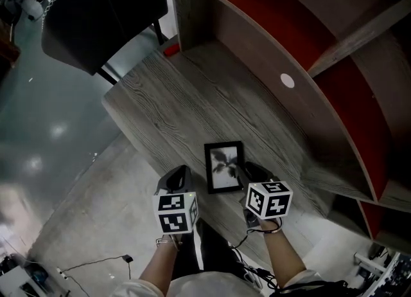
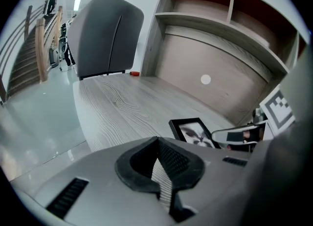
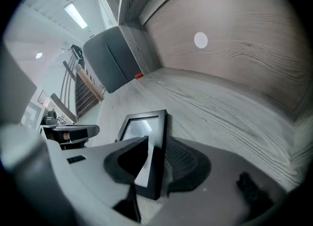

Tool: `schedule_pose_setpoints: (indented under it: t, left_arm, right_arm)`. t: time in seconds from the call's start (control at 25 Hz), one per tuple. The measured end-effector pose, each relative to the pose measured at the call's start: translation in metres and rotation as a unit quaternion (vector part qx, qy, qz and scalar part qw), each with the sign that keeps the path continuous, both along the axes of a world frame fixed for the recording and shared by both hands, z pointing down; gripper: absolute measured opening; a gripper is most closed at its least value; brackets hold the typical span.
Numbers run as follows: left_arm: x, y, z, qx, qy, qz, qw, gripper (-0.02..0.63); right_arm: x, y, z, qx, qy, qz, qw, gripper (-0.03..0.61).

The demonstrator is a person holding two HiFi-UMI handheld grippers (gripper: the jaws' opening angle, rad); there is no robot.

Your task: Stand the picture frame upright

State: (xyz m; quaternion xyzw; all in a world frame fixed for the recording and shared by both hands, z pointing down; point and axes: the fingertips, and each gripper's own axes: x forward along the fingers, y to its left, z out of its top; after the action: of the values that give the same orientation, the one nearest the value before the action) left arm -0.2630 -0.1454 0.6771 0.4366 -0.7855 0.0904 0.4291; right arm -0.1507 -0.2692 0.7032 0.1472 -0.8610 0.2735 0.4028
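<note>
picture frame (image 1: 224, 167), black-edged with a dark leafy print behind glass, is on the grey wood-grain counter (image 1: 192, 96) near its front edge. the right tongs (image 1: 246, 175) are grasping it: in the right gripper view the picture frame (image 3: 146, 137) has one long side pinched between the two ribbed jaws of the right tongs (image 3: 152, 164). whether that side is lifted off the wood cannot be told. the marker cube (image 1: 268, 199) rides on these tongs just below the frame's lower right corner.

just left of the frame and apart from it, the left tongs (image 1: 180, 177) are over the counter's front edge. in the left gripper view the left tongs (image 2: 161, 173) are clenched on nothing, pad against pad, and the frame (image 2: 193, 131) shows beyond them to the right.

well beyond the frame, a white round disc (image 1: 287, 80) sits on the curved back panel. a small red object (image 1: 171, 49) lies at the far corner. a dark grey chair (image 1: 103, 13) is past it, and shelves with red lining (image 1: 359, 103) rise to the frame's right.
</note>
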Motion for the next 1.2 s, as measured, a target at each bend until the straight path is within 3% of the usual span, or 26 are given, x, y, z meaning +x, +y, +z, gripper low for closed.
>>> schedule_pose_setpoints:
  t: [0.68, 1.2]
  left_arm:
    - [-0.006, -0.007, 0.013, -0.006, 0.020, 0.018, 0.9996, 0.012]
    - [-0.003, -0.004, 0.011, -0.009, 0.021, 0.028, 0.9994, 0.012]
  right_arm:
    - [-0.006, 0.004, 0.012, -0.024, 0.024, -0.021, 0.999, 0.109]
    - [-0.001, 0.002, 0.012, -0.039, 0.019, 0.018, 0.999, 0.086]
